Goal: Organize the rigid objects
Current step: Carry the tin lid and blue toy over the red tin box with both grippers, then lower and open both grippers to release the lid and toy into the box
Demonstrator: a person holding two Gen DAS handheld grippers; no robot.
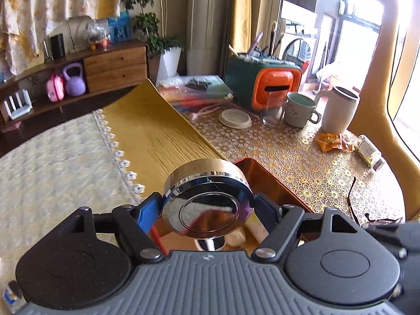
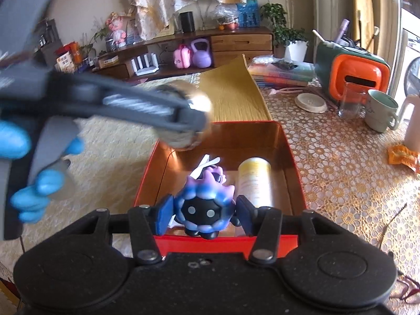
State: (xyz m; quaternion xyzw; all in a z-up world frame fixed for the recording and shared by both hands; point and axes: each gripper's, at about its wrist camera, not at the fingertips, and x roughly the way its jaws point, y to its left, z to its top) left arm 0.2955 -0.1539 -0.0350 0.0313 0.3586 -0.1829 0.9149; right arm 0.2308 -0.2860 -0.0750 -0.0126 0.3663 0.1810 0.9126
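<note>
My left gripper [image 1: 207, 207] is shut on a round chrome and gold tin [image 1: 207, 197], held above the near-left corner of the orange box [image 1: 265, 181]. In the right wrist view that left gripper [image 2: 194, 120] and its tin [image 2: 189, 102] hang blurred over the far left of the orange box [image 2: 291, 157]. My right gripper [image 2: 204, 215] is shut on a blue and purple spiky toy figure [image 2: 202, 210] over the box's near edge. A yellow-white cylinder bottle [image 2: 256, 181] lies inside the box, with small white pieces [image 2: 207, 162] beside it.
The lace-covered table [image 1: 302, 157] holds a green-orange case [image 1: 265, 84], a glass [image 1: 273, 110], two mugs [image 1: 299, 109], a white lid [image 1: 235, 118], an orange wrapper [image 1: 332, 141], a small jar [image 1: 368, 152] and stacked books [image 1: 197, 89]. A gold cloth [image 1: 157, 136] drapes left.
</note>
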